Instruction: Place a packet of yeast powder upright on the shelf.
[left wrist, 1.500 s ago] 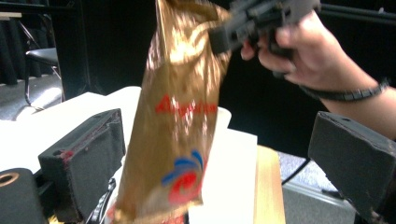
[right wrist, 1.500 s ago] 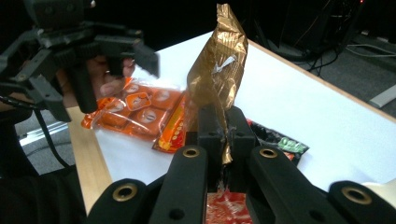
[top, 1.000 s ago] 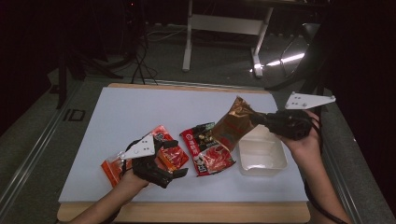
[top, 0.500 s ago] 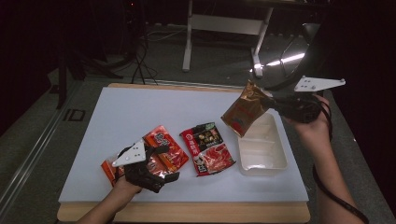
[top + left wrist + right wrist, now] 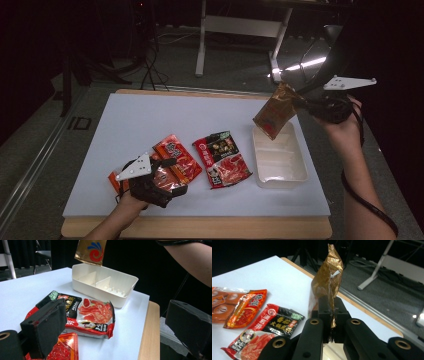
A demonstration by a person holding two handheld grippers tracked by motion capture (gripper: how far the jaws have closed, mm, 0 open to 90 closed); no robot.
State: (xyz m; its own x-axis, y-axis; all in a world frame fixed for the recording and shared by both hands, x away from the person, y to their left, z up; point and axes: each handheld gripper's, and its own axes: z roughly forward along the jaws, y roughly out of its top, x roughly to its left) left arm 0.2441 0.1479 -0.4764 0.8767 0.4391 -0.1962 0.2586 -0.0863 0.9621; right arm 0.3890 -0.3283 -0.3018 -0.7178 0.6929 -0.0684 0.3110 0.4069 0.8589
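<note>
My right gripper (image 5: 301, 103) is shut on the edge of a crumpled gold packet (image 5: 274, 112), which hangs in the air over the far end of a white divided tray (image 5: 300, 165). In the right gripper view the jaws (image 5: 329, 315) pinch the gold packet (image 5: 327, 280) upright. My left gripper (image 5: 171, 176) is open near the table's front left, above some orange-red packets (image 5: 176, 156), pressing on nothing. In the left gripper view its jaws (image 5: 117, 327) stand wide apart, an orange packet (image 5: 63, 350) under the left one. A red-and-black packet (image 5: 223, 159) lies flat between them and the tray.
The white board (image 5: 150, 120) covers a wooden table whose edge (image 5: 200, 227) runs along the front. The tray (image 5: 130, 280) has dividers and nothing in it. A metal stand (image 5: 205, 45) and cables lie on the dark floor beyond.
My right gripper has lifted the gold packet up and to the right, from beside the red-and-black packet to above the tray's far end. The left hand has drawn slightly toward the front edge.
</note>
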